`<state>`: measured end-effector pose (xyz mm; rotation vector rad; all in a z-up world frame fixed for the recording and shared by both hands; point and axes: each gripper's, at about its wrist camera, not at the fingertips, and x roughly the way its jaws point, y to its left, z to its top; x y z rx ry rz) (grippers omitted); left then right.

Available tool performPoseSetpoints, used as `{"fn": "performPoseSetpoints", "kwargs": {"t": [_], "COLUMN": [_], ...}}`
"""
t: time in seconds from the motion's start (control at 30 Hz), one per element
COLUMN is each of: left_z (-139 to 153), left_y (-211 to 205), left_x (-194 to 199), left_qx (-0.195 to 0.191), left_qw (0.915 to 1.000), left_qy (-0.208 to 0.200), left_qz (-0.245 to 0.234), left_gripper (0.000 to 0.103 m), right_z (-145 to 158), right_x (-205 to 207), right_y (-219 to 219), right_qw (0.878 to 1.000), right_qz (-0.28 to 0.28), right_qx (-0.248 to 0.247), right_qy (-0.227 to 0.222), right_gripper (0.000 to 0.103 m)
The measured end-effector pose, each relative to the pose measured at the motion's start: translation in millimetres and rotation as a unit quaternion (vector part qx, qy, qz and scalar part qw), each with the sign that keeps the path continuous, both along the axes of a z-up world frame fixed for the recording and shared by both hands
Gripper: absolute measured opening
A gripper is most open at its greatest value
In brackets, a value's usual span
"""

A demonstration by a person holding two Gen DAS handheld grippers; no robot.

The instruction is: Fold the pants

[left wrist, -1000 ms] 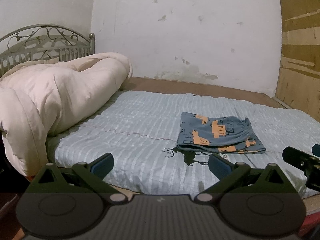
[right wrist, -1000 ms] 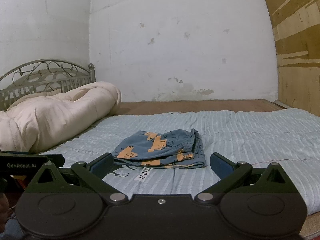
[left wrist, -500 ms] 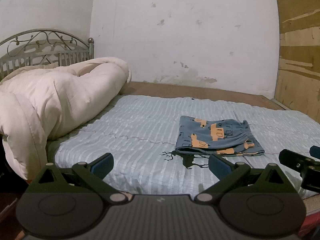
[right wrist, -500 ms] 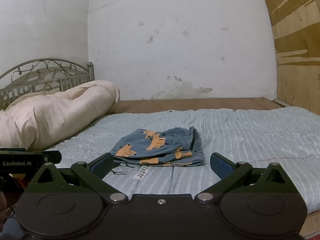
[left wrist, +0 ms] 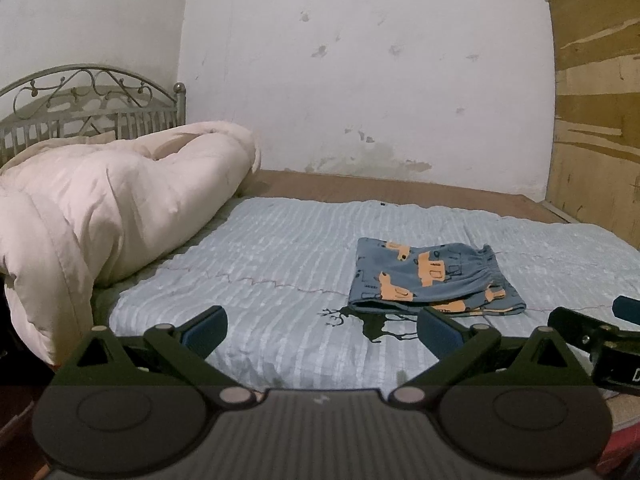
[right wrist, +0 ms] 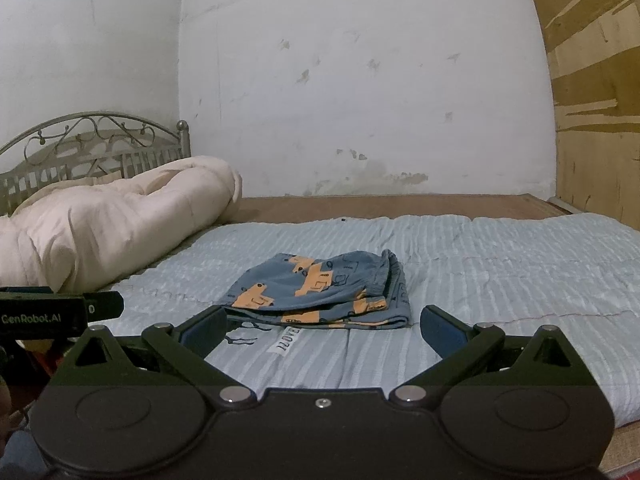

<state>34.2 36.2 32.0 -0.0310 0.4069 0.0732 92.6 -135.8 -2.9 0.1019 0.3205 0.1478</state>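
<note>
Lying folded into a compact rectangle on the pale blue striped quilt (right wrist: 480, 280), near its front edge: the pants (right wrist: 320, 290), blue with orange vehicle prints, gathered waistband bunched at the right end, lower layers peeking out along the near hem. Hanging back at the bedside, well short of the cloth: the left gripper (left wrist: 320, 326), fingers spread wide and holding nothing, aiming at the quilt left of the bundle. Hovering likewise: the right gripper (right wrist: 320, 326), fingers parted and empty, framing the near edge of the pants without touching. Judging by the tidy stack, looking finished or nearly so, with at most a last squaring-up pending. Doing that well, probably: coming in low and level, keeping both sets of fingers spread until reaching the cloth, pressing lightly on the top layer rather than pinching, and smoothing from the folded left edge toward the waistband so the layers are not sliding apart. Worth watching: the uneven near hem, where a careless nudge could be dragging the bottom layer out. Staying clear, too, of the cream comforter (left wrist: 120, 216) heaped at the left by the metal headboard (right wrist: 92, 148).
</note>
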Motion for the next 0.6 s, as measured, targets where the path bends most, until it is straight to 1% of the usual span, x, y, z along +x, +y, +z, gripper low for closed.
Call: {"fn": "performPoseSetpoints", "kwargs": {"t": [0.6], "left_z": [-1.3], "left_y": [0.9], "left_x": [-2.9], "left_qx": [-0.007], "left_qw": [1.0000], "left_qy": [0.003], "left_qz": [-0.006], "left_gripper": [0.102], "right_z": [-1.6], "right_x": [1.7], "right_y": [-1.9], "right_qw": [1.000], "right_qz": [0.003], "right_qx": [0.006], "right_qy": [0.005], "right_gripper": [0.102]}}
